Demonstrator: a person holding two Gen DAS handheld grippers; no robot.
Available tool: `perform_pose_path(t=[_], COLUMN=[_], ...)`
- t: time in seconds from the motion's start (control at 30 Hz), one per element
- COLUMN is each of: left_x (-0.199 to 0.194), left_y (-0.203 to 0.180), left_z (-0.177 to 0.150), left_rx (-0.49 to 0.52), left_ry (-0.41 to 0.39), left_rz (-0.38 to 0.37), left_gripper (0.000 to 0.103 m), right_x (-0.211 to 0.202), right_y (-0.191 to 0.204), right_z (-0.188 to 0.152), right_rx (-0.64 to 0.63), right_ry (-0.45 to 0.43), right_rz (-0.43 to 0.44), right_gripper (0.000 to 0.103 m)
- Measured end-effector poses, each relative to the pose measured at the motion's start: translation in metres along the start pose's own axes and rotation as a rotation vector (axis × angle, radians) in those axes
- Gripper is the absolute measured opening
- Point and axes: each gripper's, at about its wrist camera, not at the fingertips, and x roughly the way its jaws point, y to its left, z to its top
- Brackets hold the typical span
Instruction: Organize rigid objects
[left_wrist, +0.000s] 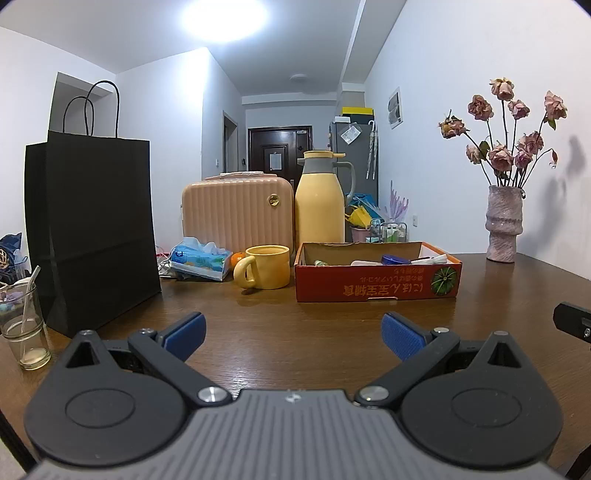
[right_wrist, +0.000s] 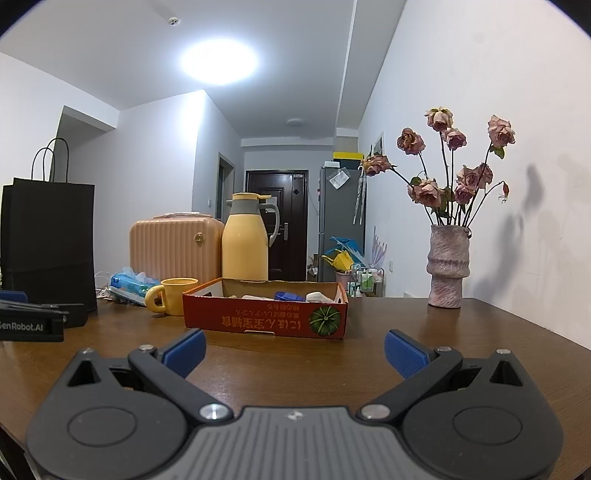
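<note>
A shallow red cardboard box lies on the brown table and holds several small items, among them a blue one and white ones. A yellow mug stands just left of the box. A yellow thermos jug stands behind it. My left gripper is open and empty, low over the table in front of the box. My right gripper is open and empty, also in front of the box. The left gripper's side shows in the right wrist view.
A black paper bag stands at the left, with a glass beside it. A peach case, a tissue pack and a small orange sit behind the mug. A vase of dried roses stands at the right by the wall.
</note>
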Motion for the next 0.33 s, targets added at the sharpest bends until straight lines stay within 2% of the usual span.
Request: perform_pose_path(t=[0.33], left_x=[0.0004], left_y=[0.0003], left_z=[0.0], left_rx=[-0.001], left_ry=[-0.003], left_rz=[-0.01], left_gripper=[0.103], right_x=[0.0009], right_y=[0.004], right_z=[-0.0027], right_rx=[-0.001], right_ry=[0.004], right_rz=[0.001], right_gripper=[0.103])
